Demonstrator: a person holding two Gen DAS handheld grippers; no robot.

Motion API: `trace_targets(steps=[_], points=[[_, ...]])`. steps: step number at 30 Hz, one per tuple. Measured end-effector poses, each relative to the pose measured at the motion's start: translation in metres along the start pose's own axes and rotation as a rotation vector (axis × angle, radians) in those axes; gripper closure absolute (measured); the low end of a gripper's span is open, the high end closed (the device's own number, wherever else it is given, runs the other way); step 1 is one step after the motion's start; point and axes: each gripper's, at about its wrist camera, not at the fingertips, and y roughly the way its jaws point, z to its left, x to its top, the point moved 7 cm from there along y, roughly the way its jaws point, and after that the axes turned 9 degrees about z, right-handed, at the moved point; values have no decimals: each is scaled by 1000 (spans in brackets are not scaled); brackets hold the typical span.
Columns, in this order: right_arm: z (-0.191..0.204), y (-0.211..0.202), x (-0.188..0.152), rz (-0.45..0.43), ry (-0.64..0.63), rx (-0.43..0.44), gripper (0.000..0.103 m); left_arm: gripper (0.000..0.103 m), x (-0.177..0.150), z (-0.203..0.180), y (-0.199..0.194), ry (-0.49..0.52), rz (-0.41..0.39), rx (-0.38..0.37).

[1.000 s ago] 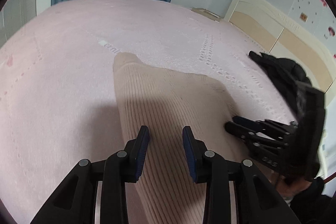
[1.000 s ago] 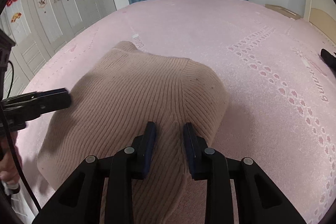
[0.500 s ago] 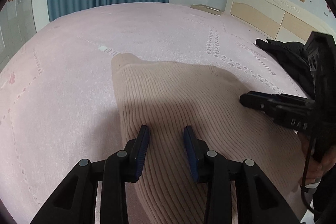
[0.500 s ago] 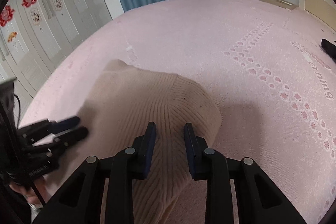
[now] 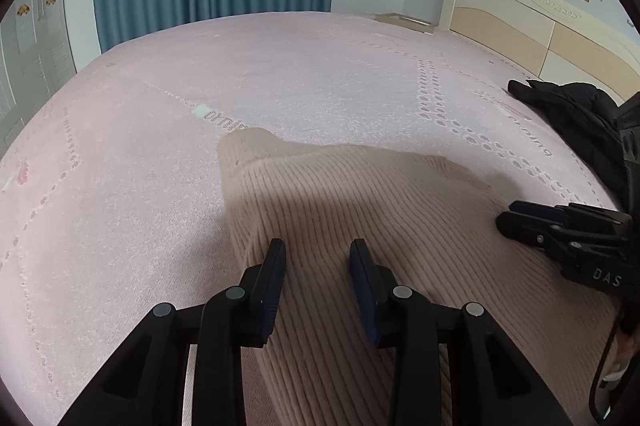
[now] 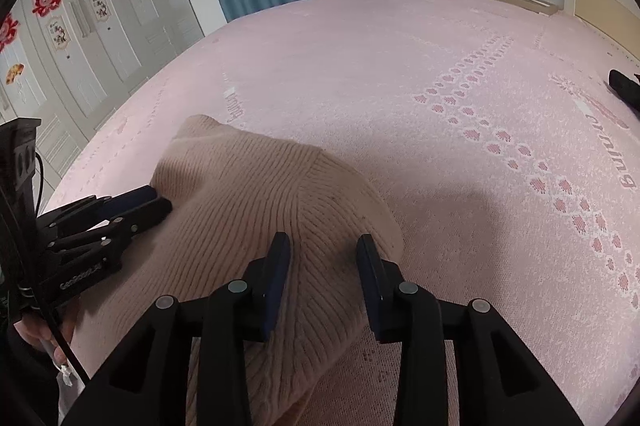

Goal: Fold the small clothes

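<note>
A: Where's the sweater?
B: The beige ribbed sweater (image 5: 360, 210) lies on the pink bed (image 5: 320, 74) near its front edge, under both grippers.
A: Their jaws?
B: Left gripper (image 5: 318, 266) stands narrowly apart above the knit. Right gripper (image 6: 323, 260) is opening, knit between its pads.

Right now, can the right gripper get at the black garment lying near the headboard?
Probably not without a long reach. The right gripper sits over the beige sweater, jaws opening, while the black garment lies well across the pink bedspread. Nothing blocks the path; it is simply far.
</note>
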Motion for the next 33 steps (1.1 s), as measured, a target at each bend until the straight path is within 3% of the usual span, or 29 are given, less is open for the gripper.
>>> trace_targets(steps=[8,11,18,23,27,33], points=[[8,-12,0,-19,-21,-26,69,70,-5,-3,-7,-14,2,-4],[23,-26,-4,-49,-66,4,67,70,-10,-5,-17,-15,2,-21],[35,-30,-36,-6,-116,-53,66,70,-42,-17,-45,3,17,-65],[29,-48,-64,28,-80,-50,63,70,-66,-15,-65,-62,27,-103],[21,-61,-80,47,-8,2,62,69,-87,-18,-75,-63,72,-108],[22,-67,-70,1,72,65,60,67,-121,-9,-80,-172,118,-183]])
